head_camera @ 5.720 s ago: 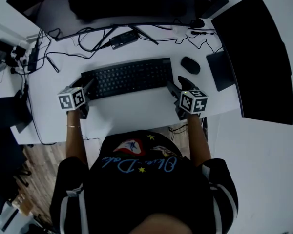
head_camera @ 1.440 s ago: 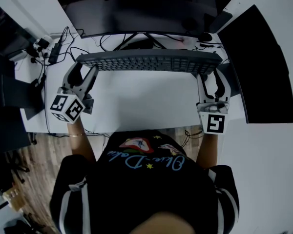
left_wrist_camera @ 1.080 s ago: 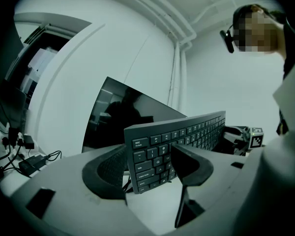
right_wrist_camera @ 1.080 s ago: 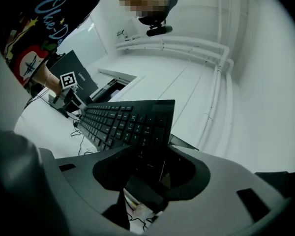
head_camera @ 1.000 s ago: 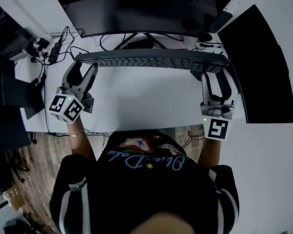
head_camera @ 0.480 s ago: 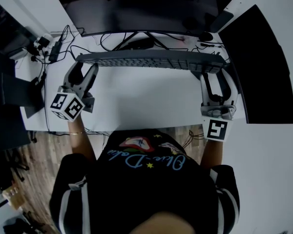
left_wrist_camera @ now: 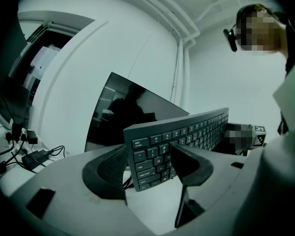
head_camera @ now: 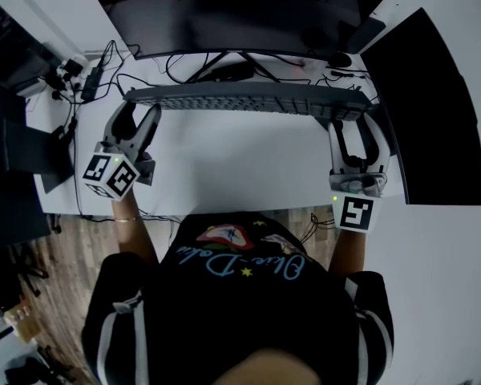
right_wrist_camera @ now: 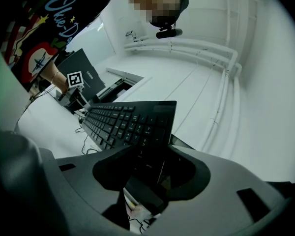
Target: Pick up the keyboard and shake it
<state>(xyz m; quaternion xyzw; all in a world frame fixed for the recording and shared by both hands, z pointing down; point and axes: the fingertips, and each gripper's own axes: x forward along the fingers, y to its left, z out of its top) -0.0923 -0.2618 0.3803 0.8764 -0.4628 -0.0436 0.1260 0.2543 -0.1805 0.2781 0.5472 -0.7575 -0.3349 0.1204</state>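
A dark, full-size keyboard (head_camera: 240, 99) hangs above the white desk (head_camera: 232, 167), tipped up on its long edge so the head view sees it nearly edge-on. My left gripper (head_camera: 138, 109) is shut on its left end. In the left gripper view the keyboard (left_wrist_camera: 187, 136) runs away between the two jaws, keys facing right. My right gripper (head_camera: 355, 121) is shut on the right end. In the right gripper view the keyboard (right_wrist_camera: 130, 122) stretches off to the left from that gripper (right_wrist_camera: 152, 173). Both grippers point roughly level, away from the person.
A wide dark monitor (head_camera: 240, 14) stands at the back of the desk, and a second black screen (head_camera: 425, 103) at the right. Cables and adapters (head_camera: 96, 79) lie at the back left. A black mouse (head_camera: 339, 58) sits behind the keyboard's right end.
Since the earliest frame the keyboard has been lifted off the desk and tipped on edge. Over the last second it shifted only slightly sideways; both grips are unchanged.
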